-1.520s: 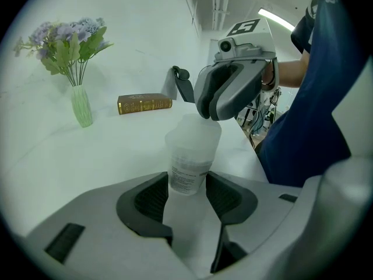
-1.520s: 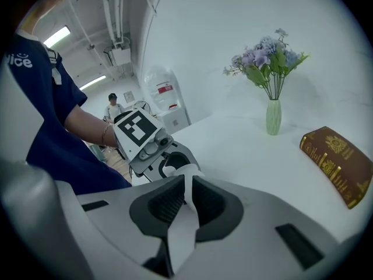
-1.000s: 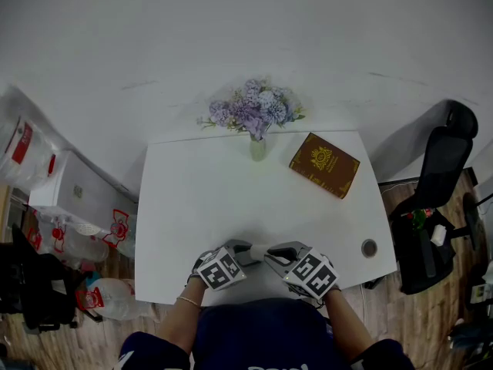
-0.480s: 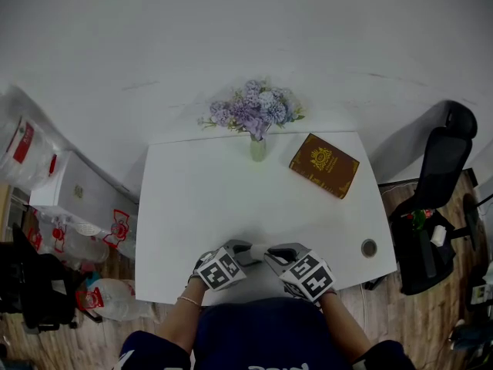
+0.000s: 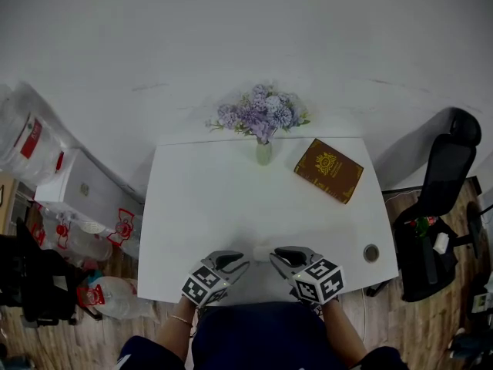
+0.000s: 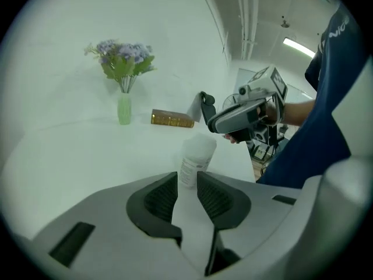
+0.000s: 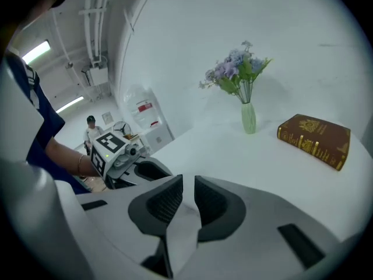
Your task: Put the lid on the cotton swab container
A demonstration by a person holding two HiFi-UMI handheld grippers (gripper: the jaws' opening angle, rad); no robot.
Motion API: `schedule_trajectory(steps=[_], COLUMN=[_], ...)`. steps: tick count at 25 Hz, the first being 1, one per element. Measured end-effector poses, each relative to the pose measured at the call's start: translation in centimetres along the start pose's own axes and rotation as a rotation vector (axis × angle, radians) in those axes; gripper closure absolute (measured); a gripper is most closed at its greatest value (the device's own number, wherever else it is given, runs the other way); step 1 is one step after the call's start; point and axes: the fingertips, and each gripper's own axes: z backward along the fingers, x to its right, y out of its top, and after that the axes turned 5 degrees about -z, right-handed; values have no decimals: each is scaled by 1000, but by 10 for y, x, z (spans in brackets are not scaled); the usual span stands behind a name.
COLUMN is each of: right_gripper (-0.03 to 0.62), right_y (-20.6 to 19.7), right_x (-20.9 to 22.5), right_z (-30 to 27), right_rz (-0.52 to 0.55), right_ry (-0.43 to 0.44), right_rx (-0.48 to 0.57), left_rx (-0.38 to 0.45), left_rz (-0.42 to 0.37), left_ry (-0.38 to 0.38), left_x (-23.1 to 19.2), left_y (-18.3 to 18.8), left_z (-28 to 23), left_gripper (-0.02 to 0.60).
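Observation:
The small white cotton swab container (image 5: 260, 253) stands upright near the table's front edge with its lid (image 6: 200, 144) sitting on top. In the left gripper view it (image 6: 195, 159) stands just beyond the tips. My left gripper (image 5: 240, 260) is left of it; its jaws (image 6: 187, 182) are closing with nothing between them. My right gripper (image 5: 279, 254) hovers on the container's other side (image 6: 208, 112). Its jaws (image 7: 188, 185) stand only slightly apart and hold nothing. The right gripper view shows the left gripper (image 7: 152, 169) but not the container.
A green vase of purple flowers (image 5: 264, 122) stands at the table's far edge, with a brown book (image 5: 329, 169) to its right. A round cable hole (image 5: 371, 252) sits at the front right corner. A black chair (image 5: 443, 183) is right of the table; bags and boxes (image 5: 85, 206) lie left.
My left gripper has drawn back toward the person and to the left, away from the container. The right gripper has barely moved.

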Motion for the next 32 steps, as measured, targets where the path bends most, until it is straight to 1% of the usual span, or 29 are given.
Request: schedule_trajectory(steps=[1, 6, 10, 12, 14, 16, 19, 22, 24, 26, 28, 32], right_gripper=[525, 525, 525, 525, 525, 525, 525, 525, 526, 526, 530, 534], right_y=[6, 33, 28, 19, 9, 1, -5, -2, 3, 6, 7, 6], right_x=[3, 23, 38, 38, 33, 27, 21, 18, 16, 10, 7, 6], right_z=[6, 46, 76, 84, 86, 83, 76, 79, 82, 84, 85, 86], right_rz=[-7, -8, -5, -6, 4, 30, 81, 93, 104, 115, 106, 98], right_ry=[-19, -171, -292, -331, -354, -358, -348, -356, -355, -324, -297, -310], right_rx=[47, 279, 375, 406, 414, 391, 349, 365, 390, 416, 439, 450], left_rx=[37, 215, 371, 415, 434, 453, 482, 500, 500, 493, 481, 480], left_rz=[11, 45, 99, 112, 97, 75, 50, 40, 56, 84, 81, 68], left_ry=[30, 160, 241, 273, 305, 341, 408, 439, 440, 420, 389, 353], left_x=[-2, -5, 6, 15, 23, 27, 25, 21, 20, 22, 26, 33], left_y=[5, 35, 65, 72, 75, 82, 89, 90, 90, 89, 87, 88], left_z=[7, 41, 63, 69, 71, 74, 81, 87, 90, 91, 89, 87], left_gripper=[463, 463, 463, 466, 469, 479, 524, 550, 561, 563, 563, 563])
